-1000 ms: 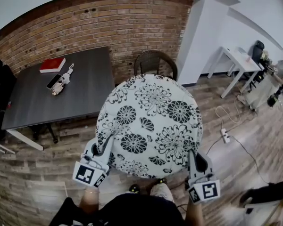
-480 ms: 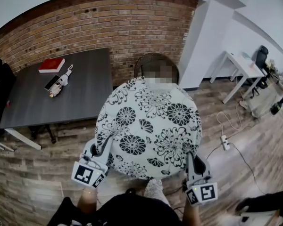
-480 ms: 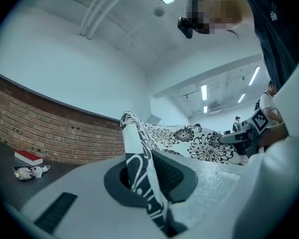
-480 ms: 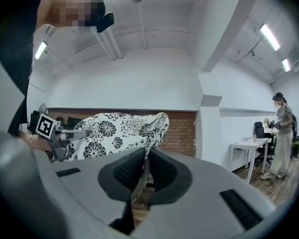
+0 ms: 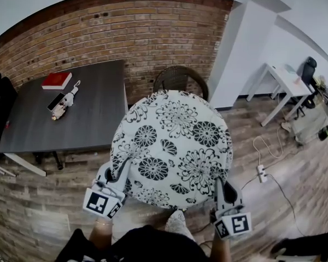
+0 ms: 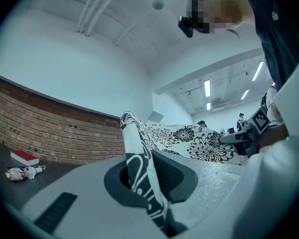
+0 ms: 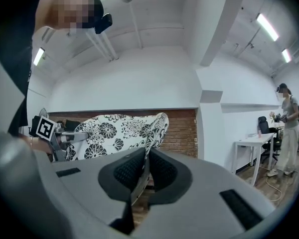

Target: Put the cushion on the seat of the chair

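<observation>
Round floral cushion (image 5: 172, 146) hangs in the air, the dark chair (image 5: 179, 78) showing beyond its far edge, left gripper (image 5: 122, 167) and right gripper (image 5: 218, 187) each clamped on its near hem only; judged risks: hem slipping from a jaw, or off-centre placement, since the cushion hides the seat.

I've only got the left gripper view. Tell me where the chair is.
Observer: In the head view the chair stands just beyond the cushion; only its backrest shows, and the cushion hides the seat.
Operator: Confirm the right gripper's hold.
Observer: The right gripper is shut on the cushion's near right edge.
Operator: Report floor hazards.
Observer: A white power strip lies on the floor, right of the cushion.
</observation>
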